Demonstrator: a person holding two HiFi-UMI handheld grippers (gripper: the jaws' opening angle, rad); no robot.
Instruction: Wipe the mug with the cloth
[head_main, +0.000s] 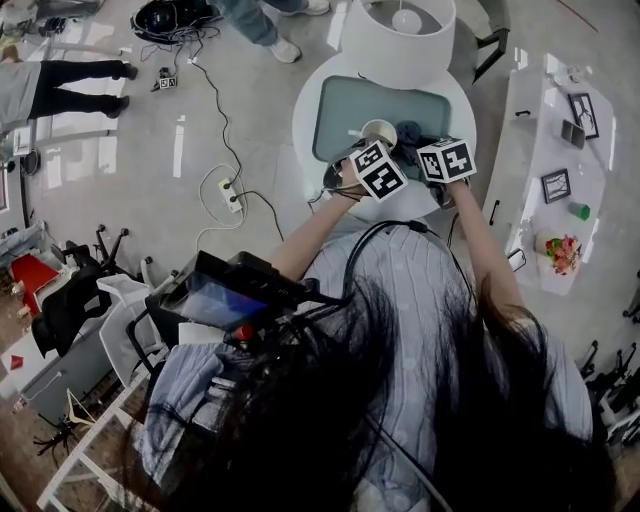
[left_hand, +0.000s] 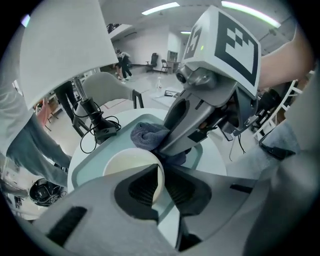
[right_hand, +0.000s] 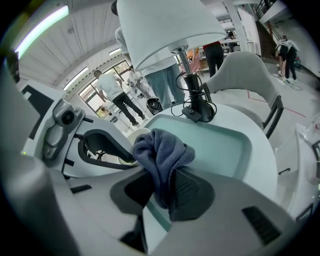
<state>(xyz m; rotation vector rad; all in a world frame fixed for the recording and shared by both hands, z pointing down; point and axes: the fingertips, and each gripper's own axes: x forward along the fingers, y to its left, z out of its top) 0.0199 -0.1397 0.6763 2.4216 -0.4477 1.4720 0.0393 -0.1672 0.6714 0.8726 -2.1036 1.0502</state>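
Observation:
A cream mug (left_hand: 131, 167) stands on a teal tray (left_hand: 95, 160) on the round white table. My left gripper (left_hand: 161, 175) is shut on the mug's rim, one pad inside the wall and one outside. In the head view the mug (head_main: 380, 132) sits just beyond the left gripper (head_main: 368, 145), with the right gripper (head_main: 415, 142) beside it. A dark blue cloth (right_hand: 162, 157) is bunched and pinched between the pads of my right gripper (right_hand: 162, 182). The cloth (left_hand: 150, 136) hangs close to the mug's far side; whether they touch I cannot tell.
A table lamp with a wide white shade (head_main: 400, 35) stands at the tray's far end, its black base (right_hand: 197, 112) trailing cables. A grey chair (right_hand: 245, 75) stands behind the table. A white side table (head_main: 560, 180) with small items is at the right. People stand farther off.

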